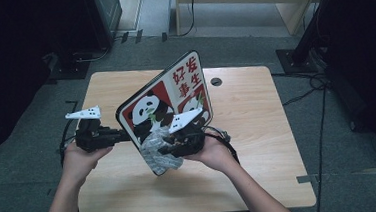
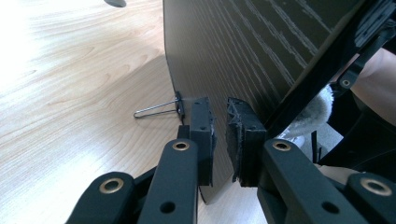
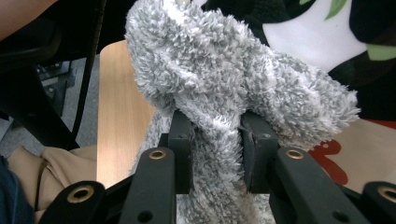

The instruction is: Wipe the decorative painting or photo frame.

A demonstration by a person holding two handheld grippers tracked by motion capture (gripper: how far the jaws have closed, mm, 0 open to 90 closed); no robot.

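Observation:
A flat board [image 1: 175, 94] printed with pandas and red characters stands tilted over the wooden table [image 1: 248, 132]. My left gripper [image 1: 123, 135] is shut on its left edge. In the left gripper view the jaws [image 2: 220, 135] pinch the board's dark wood-grain back [image 2: 243, 51], beside a thin wire loop [image 2: 154, 110] fixed to that edge. My right gripper [image 1: 166, 150] is shut on a fluffy grey cloth [image 1: 154, 156] held against the board's lower front. The right gripper view has the cloth [image 3: 224, 74] bunched between the jaws [image 3: 215, 154], with the printed face [image 3: 322, 42] behind it.
A round cable hole [image 1: 216, 81] sits near the table's far edge. Black stands and cables [image 1: 314, 82] lie on the grey floor to the right. Dark equipment [image 1: 71, 39] stands at the back left. The table's right half [image 1: 256, 111] is bare wood.

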